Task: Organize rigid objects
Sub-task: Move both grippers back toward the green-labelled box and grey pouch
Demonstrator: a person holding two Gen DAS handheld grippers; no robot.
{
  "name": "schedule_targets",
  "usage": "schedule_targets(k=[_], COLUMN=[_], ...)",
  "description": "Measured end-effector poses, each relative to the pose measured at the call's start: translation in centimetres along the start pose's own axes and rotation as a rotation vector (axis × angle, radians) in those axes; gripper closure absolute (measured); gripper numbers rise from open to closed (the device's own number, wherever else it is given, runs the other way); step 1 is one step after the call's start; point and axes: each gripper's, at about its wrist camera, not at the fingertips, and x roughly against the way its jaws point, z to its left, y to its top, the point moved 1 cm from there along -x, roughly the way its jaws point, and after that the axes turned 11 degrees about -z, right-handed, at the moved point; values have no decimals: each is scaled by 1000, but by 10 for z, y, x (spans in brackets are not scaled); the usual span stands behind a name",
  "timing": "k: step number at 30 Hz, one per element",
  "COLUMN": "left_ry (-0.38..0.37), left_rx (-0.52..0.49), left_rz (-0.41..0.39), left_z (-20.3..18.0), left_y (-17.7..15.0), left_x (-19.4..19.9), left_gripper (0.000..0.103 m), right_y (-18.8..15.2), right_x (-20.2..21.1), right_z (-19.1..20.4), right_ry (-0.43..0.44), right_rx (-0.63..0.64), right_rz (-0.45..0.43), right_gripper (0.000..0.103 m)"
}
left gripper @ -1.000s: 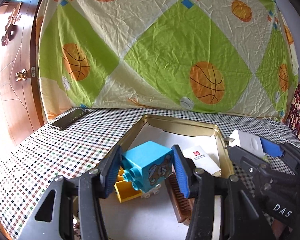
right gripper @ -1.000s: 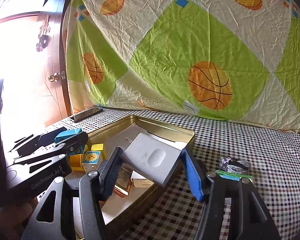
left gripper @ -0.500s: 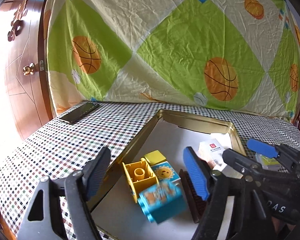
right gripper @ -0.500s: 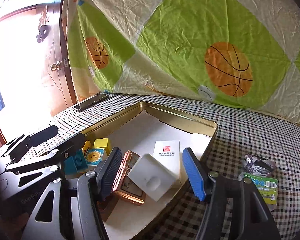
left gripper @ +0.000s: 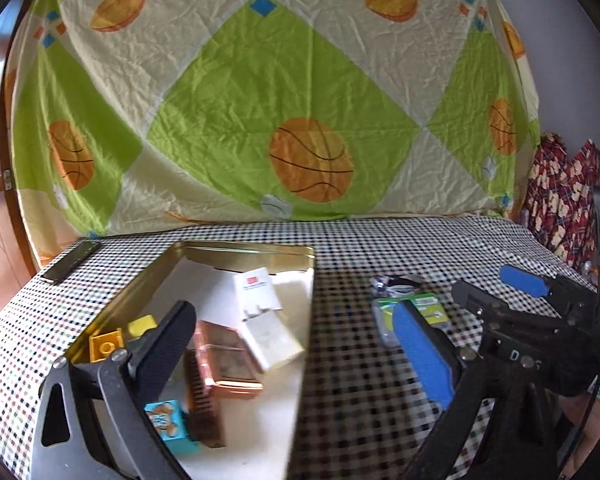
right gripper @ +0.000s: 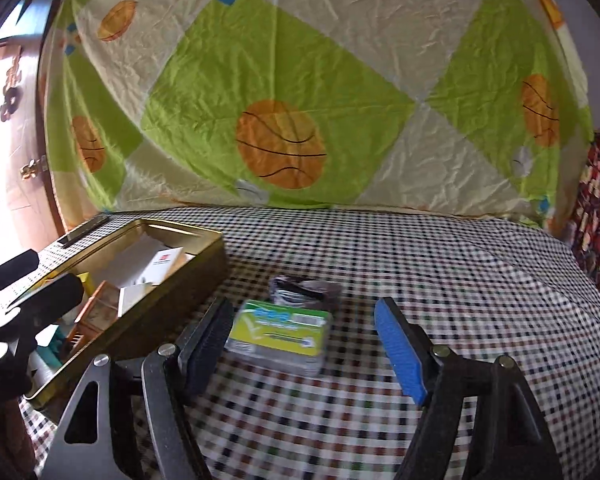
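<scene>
Right wrist view: both claws, right claw (right gripper: 304, 348) and left claw (left gripper: 296, 344), just widened, empty beside the tin (right gripper: 172, 312) rim.

The left gripper (left gripper: 300, 344) is hanging over the gold tin's (left gripper: 244, 247) right rim, its jaws having just been opening, nothing between them. Inside the tin are lying a blue block (left gripper: 168, 426), a yellow block (left gripper: 106, 345), a copper case (left gripper: 224, 360) and a white box (left gripper: 262, 312). The right gripper (left gripper: 488, 294) is reaching in beside a green packet (left gripper: 424, 306) on the checked cloth (left gripper: 360, 400).
</scene>
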Motion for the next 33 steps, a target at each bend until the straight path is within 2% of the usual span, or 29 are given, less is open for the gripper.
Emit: schedule_targets(k=[3,7,12,16,22,26,27,28,31,33], left_ry=[-44,-89,-108,-126,-158,-174,-176,-185,-202,-191], left_rx=[-32,-38,-61,-60,-97,-102,-82,-66,-45,-47], left_rz=[29,114,204,286,319,381,385,391,388,357], left_z=[-30,-57,-80,-89,-105,-108,-104,-102,-97,-95], left_y=[1,-3,-15,-24,-26,-31,-31,-31,-31,-29], left_x=[-17,-45,-74,-96,-105,-118,-119,-121,-120,-114], left_gripper=[1,1,1,1,1,2,8,19,19,19], right_y=[-1,-2,-3,-3,-2,-2,-2,-2,-2,-2], right_x=[2,5,8,11,10,10,10,10,8,7], right_z=[-19,-40,-72,-85,-82,-80,-79,-78,-77,-78], right_ry=[-57,-118,-177,-189,-192,-193,-193,-190,-178,-162], right_rx=[-33,-60,-143,-200,-195,-184,-179,-176,-175,-184], right_rz=[13,24,21,11,2,-1,0,1,6,8], right_gripper=[28,26,26,25,22,21,21,21,20,20])
